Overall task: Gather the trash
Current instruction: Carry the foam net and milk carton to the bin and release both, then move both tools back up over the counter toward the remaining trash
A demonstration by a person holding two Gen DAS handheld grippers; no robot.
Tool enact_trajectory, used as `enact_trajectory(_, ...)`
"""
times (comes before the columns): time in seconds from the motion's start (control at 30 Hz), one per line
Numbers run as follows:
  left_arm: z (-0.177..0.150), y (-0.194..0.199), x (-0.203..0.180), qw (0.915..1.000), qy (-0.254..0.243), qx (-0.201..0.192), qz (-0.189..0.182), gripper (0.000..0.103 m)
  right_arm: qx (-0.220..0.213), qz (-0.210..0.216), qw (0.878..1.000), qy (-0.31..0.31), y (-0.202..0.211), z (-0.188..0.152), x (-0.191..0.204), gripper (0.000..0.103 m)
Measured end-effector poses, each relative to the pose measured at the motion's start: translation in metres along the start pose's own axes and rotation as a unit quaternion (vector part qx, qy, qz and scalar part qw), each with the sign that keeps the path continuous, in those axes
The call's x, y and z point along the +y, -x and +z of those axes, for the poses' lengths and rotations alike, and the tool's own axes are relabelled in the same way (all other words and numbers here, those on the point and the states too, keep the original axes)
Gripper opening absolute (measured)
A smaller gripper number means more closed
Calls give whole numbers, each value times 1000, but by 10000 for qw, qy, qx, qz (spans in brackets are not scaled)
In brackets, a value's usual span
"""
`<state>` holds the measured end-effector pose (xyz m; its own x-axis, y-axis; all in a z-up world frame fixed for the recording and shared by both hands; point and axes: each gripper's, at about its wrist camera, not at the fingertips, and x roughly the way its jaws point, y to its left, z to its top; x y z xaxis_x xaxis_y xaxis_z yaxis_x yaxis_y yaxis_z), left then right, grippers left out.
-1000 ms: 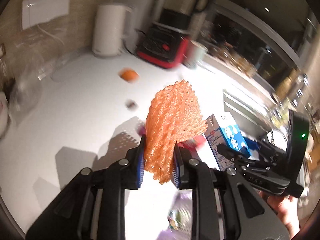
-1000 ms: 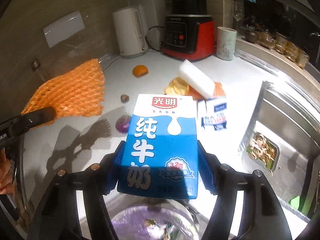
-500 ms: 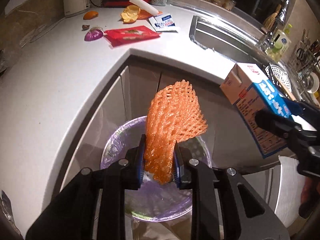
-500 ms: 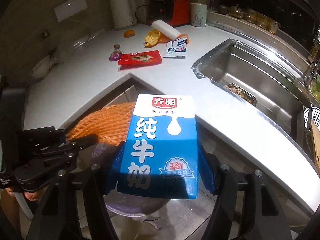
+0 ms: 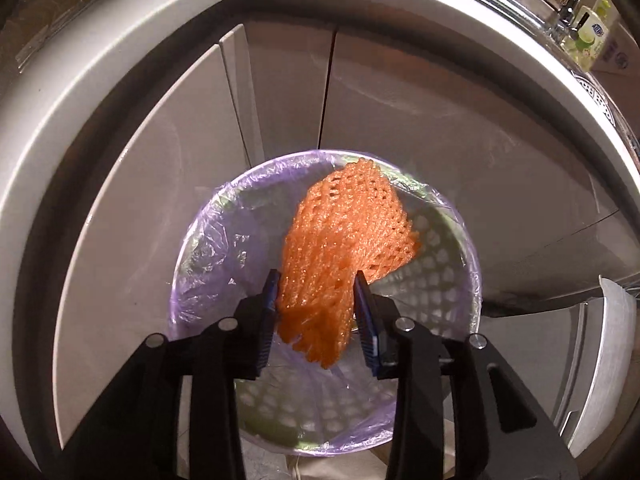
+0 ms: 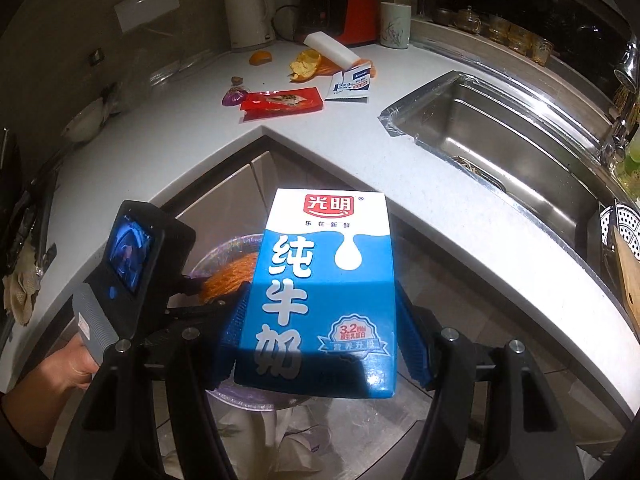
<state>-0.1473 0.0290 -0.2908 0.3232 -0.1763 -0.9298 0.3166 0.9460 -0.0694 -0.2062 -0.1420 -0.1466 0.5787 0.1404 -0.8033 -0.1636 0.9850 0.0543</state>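
Observation:
My left gripper [image 5: 316,280] is shut on an orange foam fruit net [image 5: 348,232] and holds it right above a round trash bin [image 5: 208,248] lined with a purple bag, below the counter. My right gripper [image 6: 320,312] is shut on a blue and white milk carton [image 6: 320,288], held upright above the near side of the same bin [image 6: 224,252]. The left gripper's body [image 6: 132,276] and a bit of the net [image 6: 236,276] show at the left in the right wrist view.
On the white counter [image 6: 360,132] lie a red wrapper [image 6: 280,102], a purple wrapper [image 6: 234,96], orange peels [image 6: 306,64], a white packet [image 6: 352,84] and a white block [image 6: 332,48]. A steel sink [image 6: 500,136] is to the right. Kettle [image 6: 248,12] and blender [image 6: 344,12] stand behind.
Both grippers have moved off the counter and down to the bin. The net is now low over the bin opening. The carton hangs over the bin's near side.

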Motion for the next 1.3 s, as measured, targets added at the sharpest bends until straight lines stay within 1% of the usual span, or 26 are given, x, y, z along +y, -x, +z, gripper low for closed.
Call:
enact_trajectory(0.1, 1, 2, 3, 10000, 55, -28, -39, 49, 12, -14, 10000, 35, -1, -1, 2, 67)
enact_trajectory(0.17, 1, 9, 4, 9999, 34, -119, -19, 58, 14, 6, 10000, 20, -2, 0, 2, 67)
enact_trajectory(0.2, 2, 12, 3, 9999, 4, -168, -8, 61, 6, 9, 10000, 18, -2, 0, 2, 67)
enact_trajectory(0.27, 5, 19, -1, 9996, -48, -260, 24, 70, -11, 23, 10000, 21, -2, 2, 3, 67)
enact_trajectory(0.33, 9, 26, -3, 9994, -89, -342, 26, 74, -36, 30, 10000, 38, -3, 3, 5, 67)
enact_trajectory(0.4, 11, 35, -2, 9992, -87, -397, -17, 74, -36, 26, 10000, 69, -4, 3, 5, 67)
enact_trajectory(0.47, 12, 47, -1, 9988, -70, -488, -65, 77, -9, 42, 10000, 65, -8, 2, 5, 67)
enact_trajectory(0.57, 14, 71, 5, 9976, -64, -689, -18, 79, 45, 82, 9999, 72, -18, -2, 4, 67)
enact_trajectory(0.73, 19, 104, 14, 9954, 11, -949, 141, 82, 374, 220, 9990, 84, -57, -17, 4, 67)
enact_trajectory(0.97, 30, 133, 30, 9921, 144, -1163, 453, 84, 813, 672, 9942, 219, -110, -34, 26, 69)
enact_trajectory(1.0, 31, 135, 32, 9917, 162, -1182, 483, 84, 899, 735, 9928, 285, -117, -35, 30, 72)
enact_trajectory(1.03, 32, 138, 33, 9913, 187, -1199, 509, 84, 977, 710, 9921, 342, -122, -36, 33, 81)
enact_trajectory(1.07, 34, 139, 35, 9910, 214, -1209, 533, 84, 993, 662, 9921, 386, -125, -36, 35, 85)
enact_trajectory(1.17, 43, 142, 37, 9901, 252, -1244, 603, 85, 957, 608, 9927, 401, -122, -29, 35, 90)
enact_trajectory(1.3, 57, 144, 40, 9892, 274, -1293, 628, 85, 709, 580, 9954, 288, -102, -10, 26, 92)
